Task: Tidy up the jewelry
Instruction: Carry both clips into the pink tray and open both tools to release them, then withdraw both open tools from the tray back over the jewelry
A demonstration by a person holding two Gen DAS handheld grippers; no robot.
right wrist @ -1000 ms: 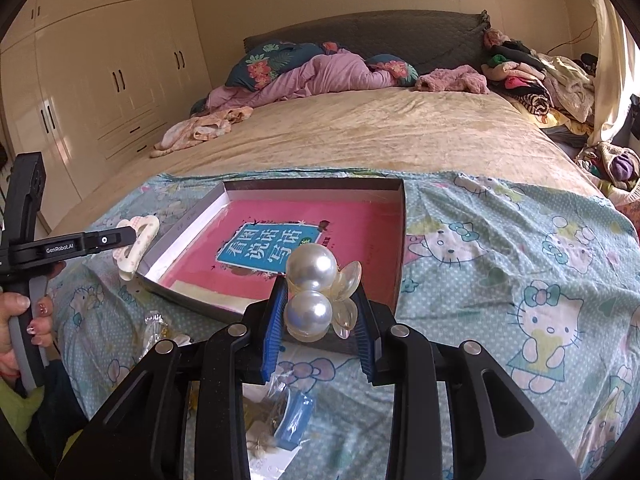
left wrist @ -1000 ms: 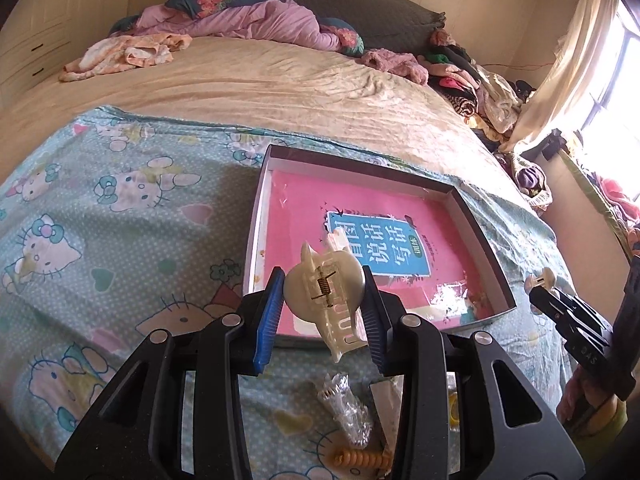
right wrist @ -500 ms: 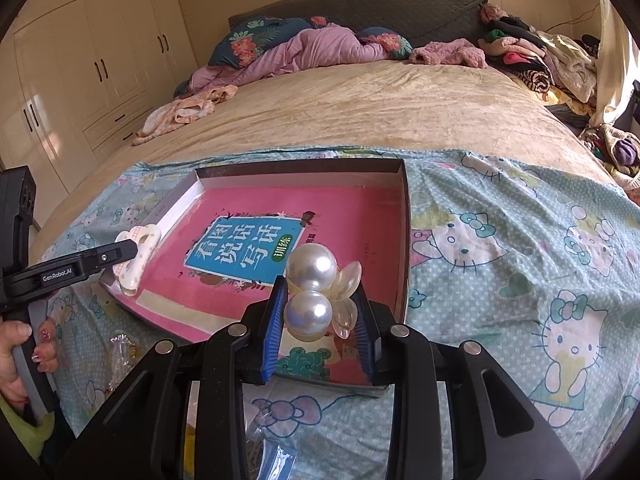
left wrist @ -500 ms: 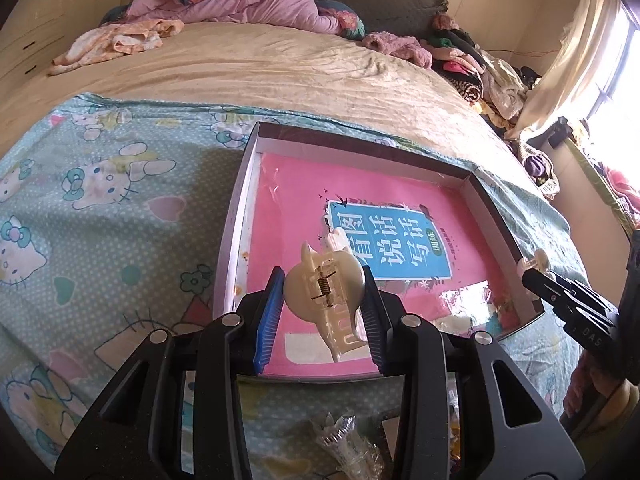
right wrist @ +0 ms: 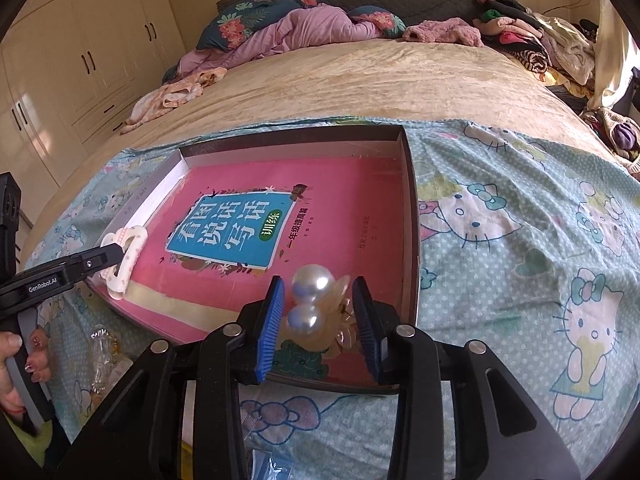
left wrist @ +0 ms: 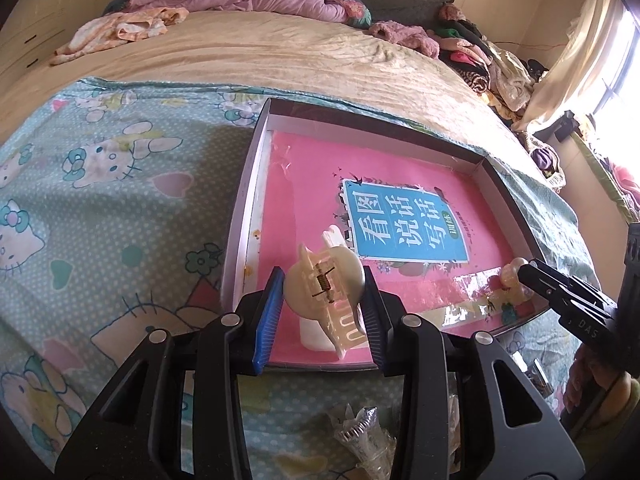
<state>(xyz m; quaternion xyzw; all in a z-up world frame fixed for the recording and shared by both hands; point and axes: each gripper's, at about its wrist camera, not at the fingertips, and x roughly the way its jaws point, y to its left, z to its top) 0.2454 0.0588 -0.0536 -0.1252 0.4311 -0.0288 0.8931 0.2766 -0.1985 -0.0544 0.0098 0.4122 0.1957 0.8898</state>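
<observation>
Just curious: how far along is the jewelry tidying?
Done: no jewelry in the box yet. In hand: the right gripper has just been opening its jaws, pearl clip between them; the left gripper clamps a claw clip. Left: packets on the sheet.

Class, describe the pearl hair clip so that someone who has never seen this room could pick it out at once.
Find the shallow box with the pink book on the cartoon-cat sheet. At its near right corner, between the right tool's just-opened blue pads, sits the pearl hair clip. Two big glossy pearls set it apart from the plain cream claw clip in the left tool.
</observation>
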